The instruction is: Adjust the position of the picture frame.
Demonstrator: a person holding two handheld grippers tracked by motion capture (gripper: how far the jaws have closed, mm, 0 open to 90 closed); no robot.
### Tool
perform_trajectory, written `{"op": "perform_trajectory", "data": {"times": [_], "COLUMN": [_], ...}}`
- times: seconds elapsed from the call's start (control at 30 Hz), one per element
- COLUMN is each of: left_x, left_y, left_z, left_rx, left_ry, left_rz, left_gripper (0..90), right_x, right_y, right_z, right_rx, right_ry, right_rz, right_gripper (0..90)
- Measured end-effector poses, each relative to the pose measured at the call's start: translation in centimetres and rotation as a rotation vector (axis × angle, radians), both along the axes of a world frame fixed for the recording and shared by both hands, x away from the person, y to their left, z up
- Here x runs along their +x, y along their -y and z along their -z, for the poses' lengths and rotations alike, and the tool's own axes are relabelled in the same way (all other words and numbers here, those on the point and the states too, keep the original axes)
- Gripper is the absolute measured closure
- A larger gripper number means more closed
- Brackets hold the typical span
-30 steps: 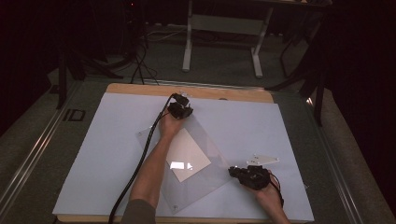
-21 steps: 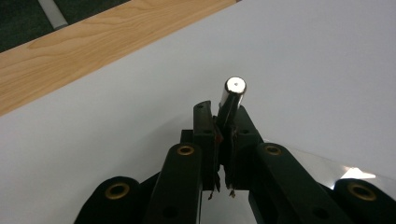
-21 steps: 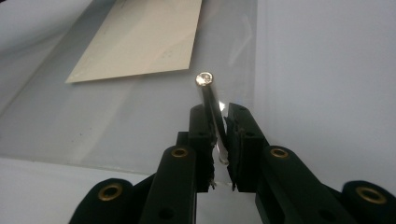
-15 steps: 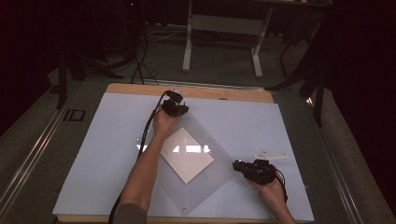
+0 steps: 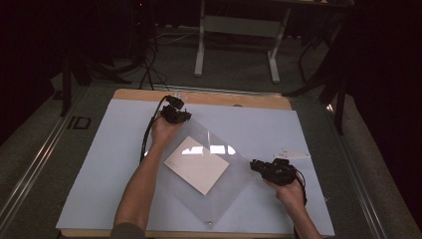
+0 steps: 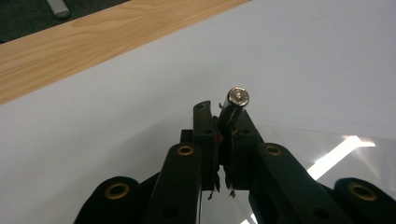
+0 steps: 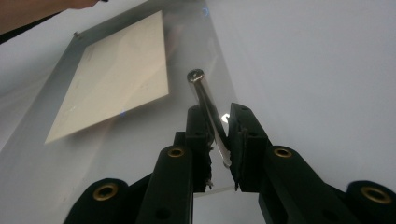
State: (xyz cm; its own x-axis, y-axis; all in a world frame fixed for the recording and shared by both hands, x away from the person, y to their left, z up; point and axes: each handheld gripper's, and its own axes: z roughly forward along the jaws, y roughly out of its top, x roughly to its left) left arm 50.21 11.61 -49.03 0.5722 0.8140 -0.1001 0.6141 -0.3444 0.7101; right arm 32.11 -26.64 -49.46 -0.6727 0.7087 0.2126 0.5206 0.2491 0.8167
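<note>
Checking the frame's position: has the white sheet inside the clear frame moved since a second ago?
Yes. The white sheet has shifted up the high view toward the wooden table edge and turned to a diamond.

Clear sheet (image 5: 234, 184) over white paper (image 5: 196, 164), left gripper (image 5: 175, 113) and right gripper (image 5: 268, 169) at opposite corners.

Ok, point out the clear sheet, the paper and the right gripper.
clear sheet (image 5: 226, 191): high view, bare lower part.
paper (image 5: 196, 165): high view, its middle.
right gripper (image 5: 255, 165): high view, jaw tips at the sheet's corner.
</note>
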Motion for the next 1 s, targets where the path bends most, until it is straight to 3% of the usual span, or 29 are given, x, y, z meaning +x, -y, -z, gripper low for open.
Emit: {"op": "perform_trajectory", "data": {"times": [0.3, 0.47, 0.53, 0.83, 1.0], "left_x": [-1.4, -2.7, -3.1, -5.2, -7.0], "left_y": [-2.4, -3.9, -4.4, -6.2, -7.1], "left_z": [-1.4, -1.4, -1.3, -0.9, -0.6], "left_rx": [0.017, -0.014, -0.007, -0.006, -0.003], "left_ry": [0.008, 0.001, -0.009, -0.019, 0.002], "left_rz": [0.007, 0.004, 0.013, 0.000, -0.025], "left_gripper": [84.9, 84.7, 84.7, 84.7, 84.6], "right_x": [2.0, 3.0, 3.5, 5.9, 7.6], "right_y": [-0.2, -0.1, -0.1, -0.7, -1.3], "right_z": [-1.0, -1.1, -1.0, -0.9, -1.0], "right_rx": [0.027, 0.055, 0.067, 0.049, 0.034], "right_ry": [0.031, 0.016, 0.008, -0.012, -0.017], "right_rz": [0.020, 0.038, 0.044, 0.040, 0.045], "right_gripper": [79.1, 79.5, 79.6, 79.6, 79.5]}}
